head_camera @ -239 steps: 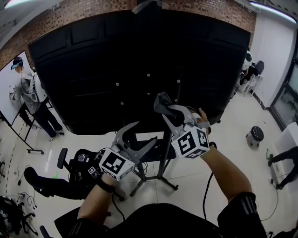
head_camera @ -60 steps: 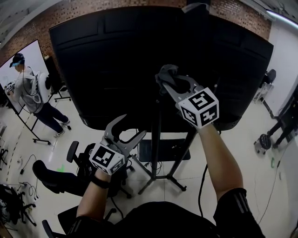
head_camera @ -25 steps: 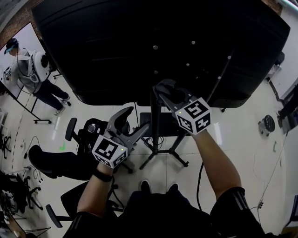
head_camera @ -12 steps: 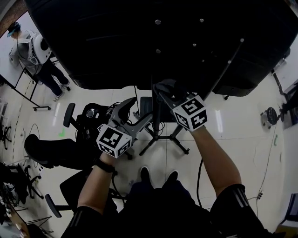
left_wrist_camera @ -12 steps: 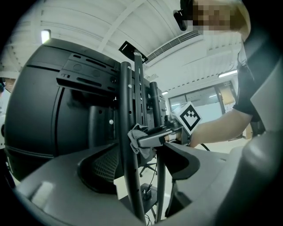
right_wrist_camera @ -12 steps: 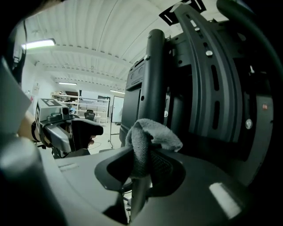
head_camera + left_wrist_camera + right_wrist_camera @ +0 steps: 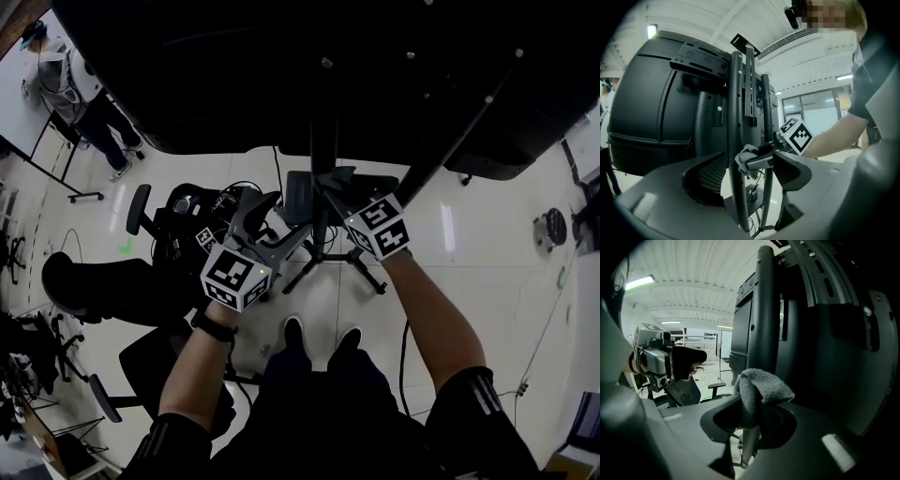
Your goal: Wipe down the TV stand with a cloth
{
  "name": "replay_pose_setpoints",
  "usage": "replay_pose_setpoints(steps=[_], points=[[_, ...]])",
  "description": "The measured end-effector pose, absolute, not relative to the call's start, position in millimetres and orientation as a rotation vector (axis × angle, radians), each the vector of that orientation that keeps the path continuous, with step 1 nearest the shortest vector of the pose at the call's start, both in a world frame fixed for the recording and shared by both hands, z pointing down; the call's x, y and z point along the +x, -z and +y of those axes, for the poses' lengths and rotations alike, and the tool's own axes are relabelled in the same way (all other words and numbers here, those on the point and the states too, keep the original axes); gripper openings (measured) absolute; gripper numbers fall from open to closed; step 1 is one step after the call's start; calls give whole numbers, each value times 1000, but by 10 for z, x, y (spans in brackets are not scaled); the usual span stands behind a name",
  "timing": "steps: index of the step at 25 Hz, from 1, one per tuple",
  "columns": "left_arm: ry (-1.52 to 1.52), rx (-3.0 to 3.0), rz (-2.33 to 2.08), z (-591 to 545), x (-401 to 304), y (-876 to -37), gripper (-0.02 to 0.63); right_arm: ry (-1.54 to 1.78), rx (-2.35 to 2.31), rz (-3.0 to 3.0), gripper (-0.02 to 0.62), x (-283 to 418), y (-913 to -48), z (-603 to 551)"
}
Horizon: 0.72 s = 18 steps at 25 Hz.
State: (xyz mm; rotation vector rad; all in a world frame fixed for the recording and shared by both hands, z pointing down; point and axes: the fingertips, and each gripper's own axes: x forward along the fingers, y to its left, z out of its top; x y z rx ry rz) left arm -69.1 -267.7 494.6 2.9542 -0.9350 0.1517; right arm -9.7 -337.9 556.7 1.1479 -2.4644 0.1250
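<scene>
The TV stand's black pole rises under the big black TV back. My right gripper is shut on a grey cloth and presses it against the pole. In the left gripper view the cloth shows bunched on the pole, with the right gripper's marker cube behind it. My left gripper is open just left of the pole. Seen from its own view, the left gripper has its jaws on either side of the pole without touching it.
The stand's splayed legs rest on the pale floor near my feet. Black office chairs and cables crowd the left. A person stands by a whiteboard at the upper left.
The right gripper has slid the cloth down the pole from up by the TV to below its bottom edge. The head view has tilted down. The left gripper stays open beside the pole.
</scene>
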Motion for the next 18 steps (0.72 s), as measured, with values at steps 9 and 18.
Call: replay_pose_setpoints(steps=[9,18], points=[[-211,2894,-907,-2703,-632,-5493,342,-259,1108,-2403,77,-88,-6374,-3397],[-250,2838,-889,-2786,-620,-6156,342,-329,1027,-2338,77,-84,-7259,-3368]])
